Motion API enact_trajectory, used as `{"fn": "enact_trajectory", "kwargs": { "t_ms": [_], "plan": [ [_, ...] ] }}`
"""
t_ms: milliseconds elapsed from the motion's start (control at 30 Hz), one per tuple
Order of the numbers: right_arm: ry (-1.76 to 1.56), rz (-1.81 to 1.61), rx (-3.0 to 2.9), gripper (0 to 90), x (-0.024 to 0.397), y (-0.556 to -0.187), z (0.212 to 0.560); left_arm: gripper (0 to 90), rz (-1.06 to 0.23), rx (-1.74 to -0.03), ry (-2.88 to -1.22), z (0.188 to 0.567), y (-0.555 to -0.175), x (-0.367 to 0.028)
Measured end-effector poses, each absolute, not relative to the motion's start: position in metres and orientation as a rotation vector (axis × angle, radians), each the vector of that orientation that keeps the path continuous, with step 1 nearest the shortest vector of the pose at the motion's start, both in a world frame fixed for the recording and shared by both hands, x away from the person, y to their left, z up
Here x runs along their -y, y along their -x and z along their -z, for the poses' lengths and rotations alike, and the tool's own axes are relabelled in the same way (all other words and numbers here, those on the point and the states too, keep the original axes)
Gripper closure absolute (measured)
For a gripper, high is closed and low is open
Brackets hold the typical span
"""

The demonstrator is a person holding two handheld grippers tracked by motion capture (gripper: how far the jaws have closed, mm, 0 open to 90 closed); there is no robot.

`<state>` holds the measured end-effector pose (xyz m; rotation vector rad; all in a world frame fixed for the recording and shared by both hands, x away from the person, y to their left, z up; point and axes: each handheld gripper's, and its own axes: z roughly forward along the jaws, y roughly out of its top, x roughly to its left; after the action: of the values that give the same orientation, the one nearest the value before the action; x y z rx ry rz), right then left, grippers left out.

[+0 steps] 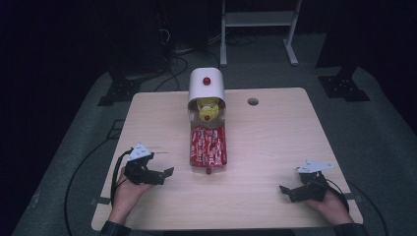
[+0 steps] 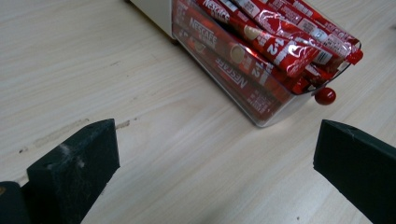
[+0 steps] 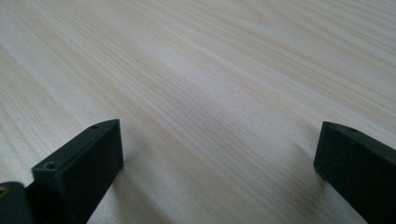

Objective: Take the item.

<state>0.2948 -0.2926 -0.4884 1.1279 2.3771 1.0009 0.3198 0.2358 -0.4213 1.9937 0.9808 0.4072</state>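
Black jaws spread wide; red sachets point(image 2: 261, 44) beyond read "NESCAFE"

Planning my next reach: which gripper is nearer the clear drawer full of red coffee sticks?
Left. The left gripper sits just left of the clear drawer of red coffee sticks, jaws open toward it. The right gripper rests farther off, near the table's right front corner.

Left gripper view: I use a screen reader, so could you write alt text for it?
A clear drawer packed with red Nescafe stick packets, a red knob on its front, lies on a pale wooden table. The left gripper points toward it, black fingers wide apart.
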Motion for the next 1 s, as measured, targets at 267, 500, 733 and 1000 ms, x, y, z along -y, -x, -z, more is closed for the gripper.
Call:
{"fn": "enact_trajectory", "kwargs": {
  "t_ms": [267,500,733,1000],
  "plan": [
    [-1.128,-1.001,-2.377,0.3,0.293,-0.295,0.488,0.0,-0.400,-0.967,-1.987,0.414,-0.325,-0.230],
    [-1.128,-1.001,-2.377,0.3,0.293,-0.295,0.488,0.0,-0.395,-0.950,-1.983,0.409,-0.331,-0.220],
    [-1.128,-1.001,-2.377,0.3,0.293,-0.295,0.488,0.0,-0.403,-0.937,-1.981,0.403,-0.336,-0.211],
    [-1.129,-1.000,-2.377,0.3,0.293,-0.295,0.488,2.9,-0.406,-0.918,-1.979,0.397,-0.342,-0.202]
  ]
}}
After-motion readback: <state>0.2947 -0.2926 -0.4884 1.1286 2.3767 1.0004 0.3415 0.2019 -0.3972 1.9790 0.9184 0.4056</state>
